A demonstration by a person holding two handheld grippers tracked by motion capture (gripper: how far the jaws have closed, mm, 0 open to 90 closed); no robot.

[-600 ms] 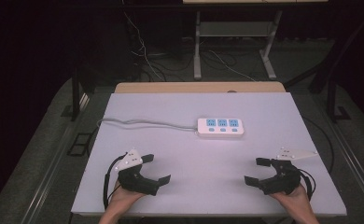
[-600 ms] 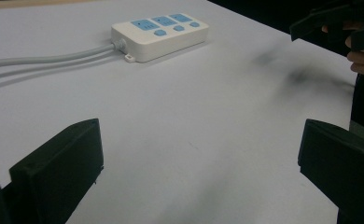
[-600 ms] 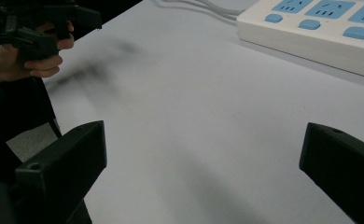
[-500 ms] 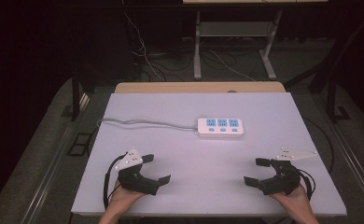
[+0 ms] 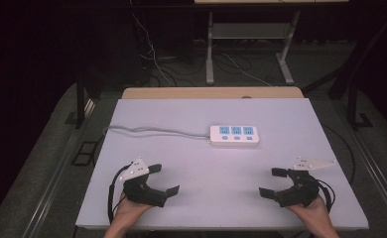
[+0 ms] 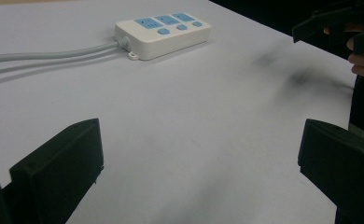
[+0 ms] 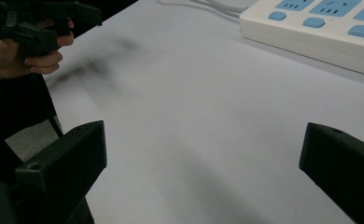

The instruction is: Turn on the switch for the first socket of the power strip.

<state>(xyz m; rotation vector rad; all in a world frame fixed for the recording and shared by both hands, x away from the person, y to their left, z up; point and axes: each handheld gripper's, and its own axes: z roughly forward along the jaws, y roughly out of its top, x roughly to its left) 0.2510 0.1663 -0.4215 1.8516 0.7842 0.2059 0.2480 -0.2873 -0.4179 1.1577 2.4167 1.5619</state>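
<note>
Your left hand-held gripper [image 5: 162, 179] and right hand-held gripper [image 5: 274, 182] rest released low in frame, flanking the power strip [image 5: 234, 135] at centre, ready to approach

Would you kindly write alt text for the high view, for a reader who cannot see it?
A white power strip with blue sockets lies mid-table, its grey cable trailing left. Near the front edge of the white table, the left gripper and right gripper face each other, jaws open and empty.
</note>
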